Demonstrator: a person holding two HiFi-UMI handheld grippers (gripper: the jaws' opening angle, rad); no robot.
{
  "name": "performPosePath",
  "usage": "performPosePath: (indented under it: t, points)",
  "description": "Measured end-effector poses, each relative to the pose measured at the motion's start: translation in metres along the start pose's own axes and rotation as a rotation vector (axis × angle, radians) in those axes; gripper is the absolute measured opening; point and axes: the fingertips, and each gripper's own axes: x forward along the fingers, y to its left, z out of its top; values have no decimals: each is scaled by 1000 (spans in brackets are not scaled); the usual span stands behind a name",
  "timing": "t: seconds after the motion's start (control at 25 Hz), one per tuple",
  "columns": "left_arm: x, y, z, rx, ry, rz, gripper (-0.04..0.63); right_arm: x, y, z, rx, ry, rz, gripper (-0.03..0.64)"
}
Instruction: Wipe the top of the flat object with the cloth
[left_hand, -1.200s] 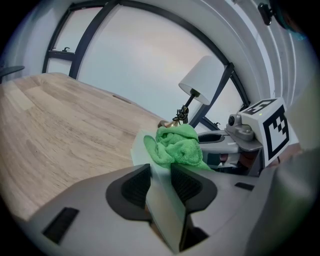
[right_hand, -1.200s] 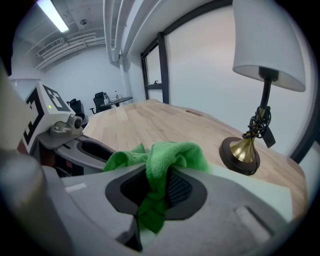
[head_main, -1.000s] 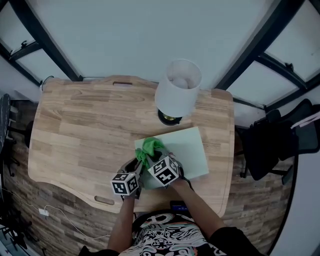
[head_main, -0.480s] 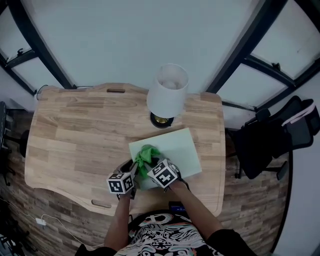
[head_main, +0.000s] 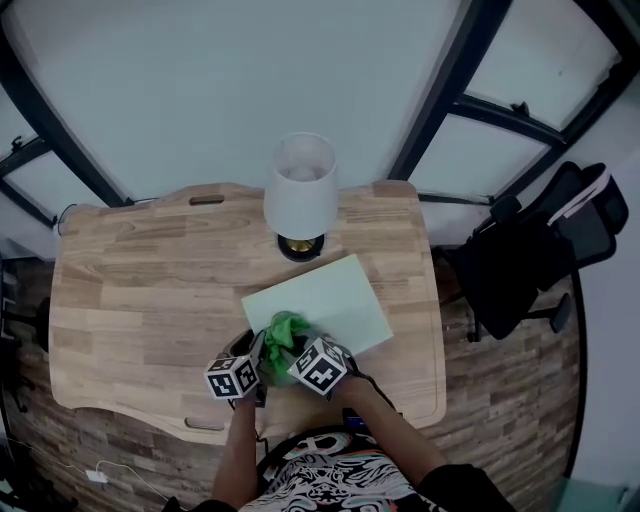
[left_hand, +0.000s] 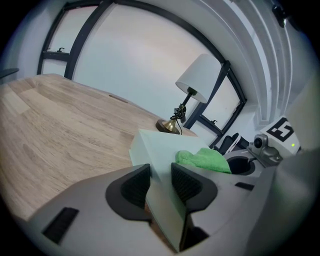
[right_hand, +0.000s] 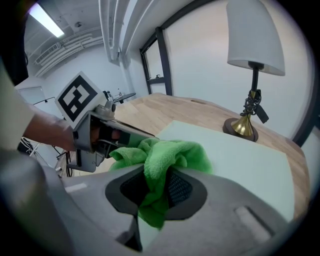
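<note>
Fingers (left_hand: 135, 186) of the left gripper (left_hand: 160, 182) are closed on the near edge of the flat object (left_hand: 152, 150), a pale green board that fills the narrow gap between the 2 dark pads. Only the left gripper view shows this grip; in the head view the marker cube (head_main: 232, 377) covers those jaws. In its own view the right gripper (right_hand: 155, 189) is clamped on the cloth (right_hand: 167, 152). This is a bright green bundle pinched between the 2 pads, with a tail hanging below them and the rest bunched above, over the board's near-left part.

The head view gives the layout. The board lies at an angle on the wooden table (head_main: 140, 290), towards the person's edge. Both grippers meet at its near-left corner, just beside each other, with the cloth between them. A lamp (head_main: 298, 190) with a white shade stands just beyond the board's far edge. Its brass base and a small dark piece hanging by its stem show clearly only in the right gripper view. The head view alone shows a dark chair (head_main: 520, 260) off the table's right side, on a wood-pattern floor (head_main: 500, 400)
</note>
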Motion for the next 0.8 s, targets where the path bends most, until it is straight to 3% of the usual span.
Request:
performPosePath:
  t: [0.28,0.8]
  points:
    - [0,3,0,-10,-13,3,133,-4,18,-10,-39,19,14,71]
    - [0,2,1,27,-10,-3,133,-4,17,-12,14,46,14,71]
